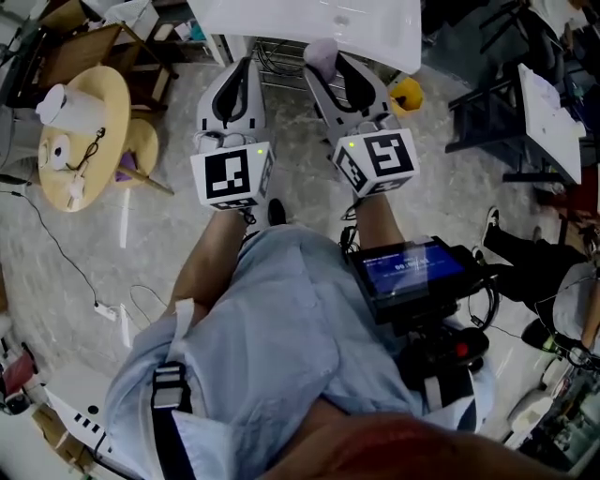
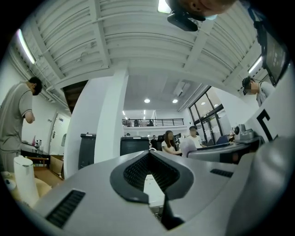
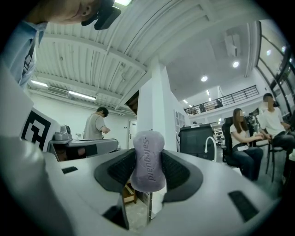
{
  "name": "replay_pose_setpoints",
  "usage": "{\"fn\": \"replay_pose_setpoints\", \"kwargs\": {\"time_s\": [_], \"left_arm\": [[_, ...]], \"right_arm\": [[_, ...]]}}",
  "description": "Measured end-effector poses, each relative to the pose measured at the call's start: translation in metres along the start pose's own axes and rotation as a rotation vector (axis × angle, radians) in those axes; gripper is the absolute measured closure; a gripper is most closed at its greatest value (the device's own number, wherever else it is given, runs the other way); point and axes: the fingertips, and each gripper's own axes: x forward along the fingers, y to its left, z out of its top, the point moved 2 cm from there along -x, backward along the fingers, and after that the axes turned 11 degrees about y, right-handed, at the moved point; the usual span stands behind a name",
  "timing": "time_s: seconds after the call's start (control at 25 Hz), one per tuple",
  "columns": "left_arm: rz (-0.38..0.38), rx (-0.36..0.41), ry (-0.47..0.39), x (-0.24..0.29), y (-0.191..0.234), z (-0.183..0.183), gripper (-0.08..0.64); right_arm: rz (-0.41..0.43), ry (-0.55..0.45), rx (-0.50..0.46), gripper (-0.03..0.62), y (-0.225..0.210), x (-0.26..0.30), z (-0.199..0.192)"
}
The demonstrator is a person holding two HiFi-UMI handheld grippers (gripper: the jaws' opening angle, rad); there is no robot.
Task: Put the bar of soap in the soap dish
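Observation:
A purple bar of soap (image 3: 148, 160) stands upright between the pads of my right gripper (image 3: 148, 152), which is shut on it. From the head view the soap (image 1: 321, 52) pokes out of the right gripper (image 1: 323, 67), just below the edge of a white table (image 1: 309, 23). My left gripper (image 1: 246, 66) is raised beside it, pointing the same way. In the left gripper view, the left gripper (image 2: 150, 156) has its jaws together and holds nothing. No soap dish shows in any view.
A round wooden table (image 1: 103, 141) with a white jug (image 1: 66, 105) stands on the left. A yellow object (image 1: 406, 94) lies on the floor by the white table. Dark furniture (image 1: 497, 122) stands at the right. A lit screen (image 1: 412, 267) hangs at my waist. People sit and stand in the background.

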Motion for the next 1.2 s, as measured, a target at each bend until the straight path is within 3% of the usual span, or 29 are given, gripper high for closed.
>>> {"fn": "replay_pose_setpoints", "kwargs": {"time_s": [0.52,1.2], "left_arm": [[-0.066,-0.01,-0.034,0.019,-0.011,0.004,0.552],[-0.06,0.003,-0.002,0.018,-0.002,0.005,0.552]], "right_arm": [[-0.047,-0.03,-0.027,0.4,-0.019,0.001,0.011],[-0.031,-0.032,-0.009,0.4,-0.008,0.003,0.012]]}}
